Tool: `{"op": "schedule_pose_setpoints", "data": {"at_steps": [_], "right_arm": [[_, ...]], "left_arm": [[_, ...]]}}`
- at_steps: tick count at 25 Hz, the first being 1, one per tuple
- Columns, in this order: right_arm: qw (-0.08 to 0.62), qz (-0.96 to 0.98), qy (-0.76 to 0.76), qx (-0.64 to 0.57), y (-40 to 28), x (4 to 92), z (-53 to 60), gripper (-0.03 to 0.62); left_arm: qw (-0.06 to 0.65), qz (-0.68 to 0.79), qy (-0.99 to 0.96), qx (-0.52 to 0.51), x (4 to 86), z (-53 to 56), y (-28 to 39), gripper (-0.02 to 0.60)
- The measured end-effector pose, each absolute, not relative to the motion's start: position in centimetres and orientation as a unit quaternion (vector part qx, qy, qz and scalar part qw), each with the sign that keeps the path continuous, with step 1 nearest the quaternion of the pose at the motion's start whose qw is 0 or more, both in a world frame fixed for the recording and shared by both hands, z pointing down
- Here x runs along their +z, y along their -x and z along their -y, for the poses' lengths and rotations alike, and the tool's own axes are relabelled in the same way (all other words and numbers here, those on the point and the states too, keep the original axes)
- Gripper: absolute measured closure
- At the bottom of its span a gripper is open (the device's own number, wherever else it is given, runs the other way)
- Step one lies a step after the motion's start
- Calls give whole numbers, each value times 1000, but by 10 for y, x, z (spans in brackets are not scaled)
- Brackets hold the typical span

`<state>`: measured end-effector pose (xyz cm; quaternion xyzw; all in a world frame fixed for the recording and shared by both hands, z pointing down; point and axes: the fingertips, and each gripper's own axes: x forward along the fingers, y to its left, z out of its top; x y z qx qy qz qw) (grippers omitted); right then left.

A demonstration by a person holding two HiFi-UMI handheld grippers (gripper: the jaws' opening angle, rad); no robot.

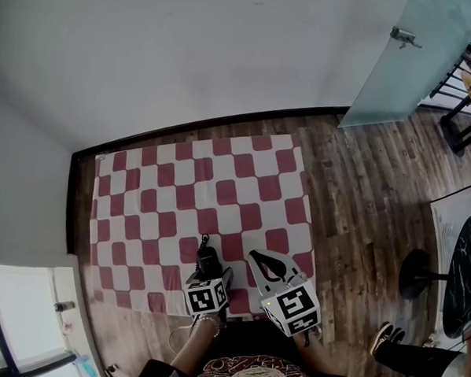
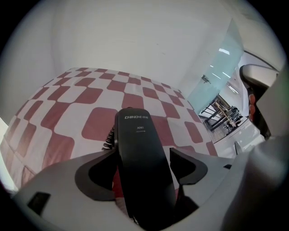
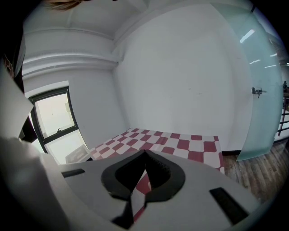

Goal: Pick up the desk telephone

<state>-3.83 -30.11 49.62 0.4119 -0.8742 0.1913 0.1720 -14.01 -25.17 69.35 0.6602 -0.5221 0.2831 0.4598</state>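
Cloth [image 1: 196, 197] in red and white checks lies on a wood floor [image 1: 361, 190] against white walls [image 1: 187, 55]. A glass door [image 1: 411, 59] stands to the right and a window [image 1: 21, 306] to the left. At the cloth's near edge the black phone [image 2: 137, 135] sits between the left gripper's [image 2: 143, 155] wide jaws, unclamped. The right gripper [image 3: 144, 153] is beside it, jaws together, empty.

red-and-white checkered cloth [image 1: 203, 198] lies on wooden floor [image 1: 361, 190] near a frosted glass door [image 1: 408, 59].
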Motion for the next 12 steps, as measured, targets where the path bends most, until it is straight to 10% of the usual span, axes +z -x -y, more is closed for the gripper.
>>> {"op": "schedule_pose_setpoints", "data": {"at_steps": [12], "right_arm": [[163, 868, -418, 213, 16, 510, 312, 576]], "left_arm": [[434, 549, -642, 312, 702, 251, 146, 242]]}}
